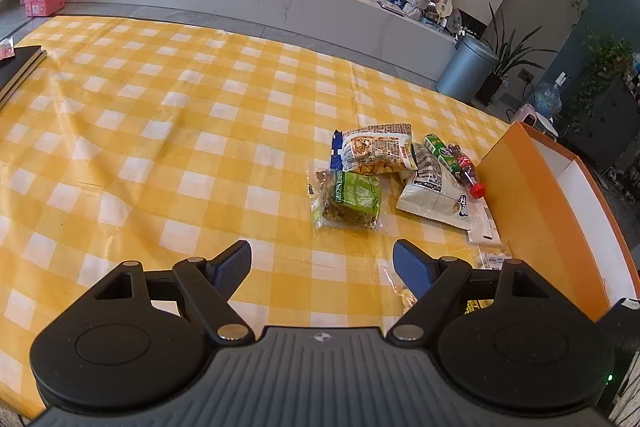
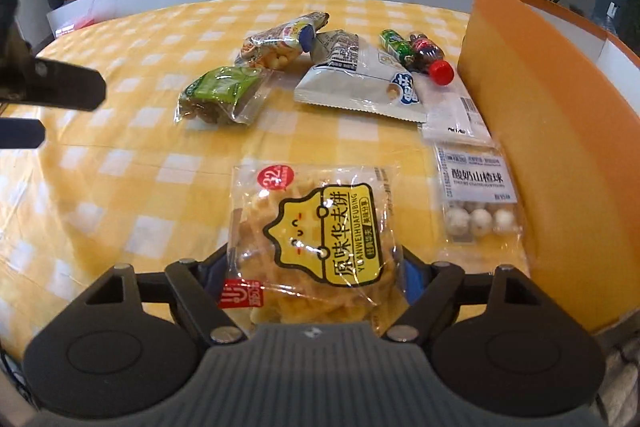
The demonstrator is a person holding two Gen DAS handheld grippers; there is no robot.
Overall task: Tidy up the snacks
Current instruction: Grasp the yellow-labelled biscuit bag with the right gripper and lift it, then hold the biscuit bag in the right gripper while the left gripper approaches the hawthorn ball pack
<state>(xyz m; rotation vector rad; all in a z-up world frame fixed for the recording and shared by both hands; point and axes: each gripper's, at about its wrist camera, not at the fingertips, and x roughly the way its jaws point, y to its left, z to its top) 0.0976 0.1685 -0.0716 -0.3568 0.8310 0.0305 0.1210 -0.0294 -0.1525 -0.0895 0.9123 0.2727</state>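
With its blue pads pressed on the clear yellow-labelled waffle-biscuit packet (image 2: 316, 239), my right gripper (image 2: 314, 275) holds it beside the orange cardboard box (image 2: 532, 131), ready for packing; my left gripper (image 1: 322, 263) hangs wide open, empty.

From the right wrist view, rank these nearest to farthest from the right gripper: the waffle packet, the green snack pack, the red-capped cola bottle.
1. Waffle packet: between the right gripper jaws, at the bottom centre.
2. Green snack pack: farther up the checked cloth, to the left.
3. Red-capped cola bottle: farthest, upper right, beside the orange box.
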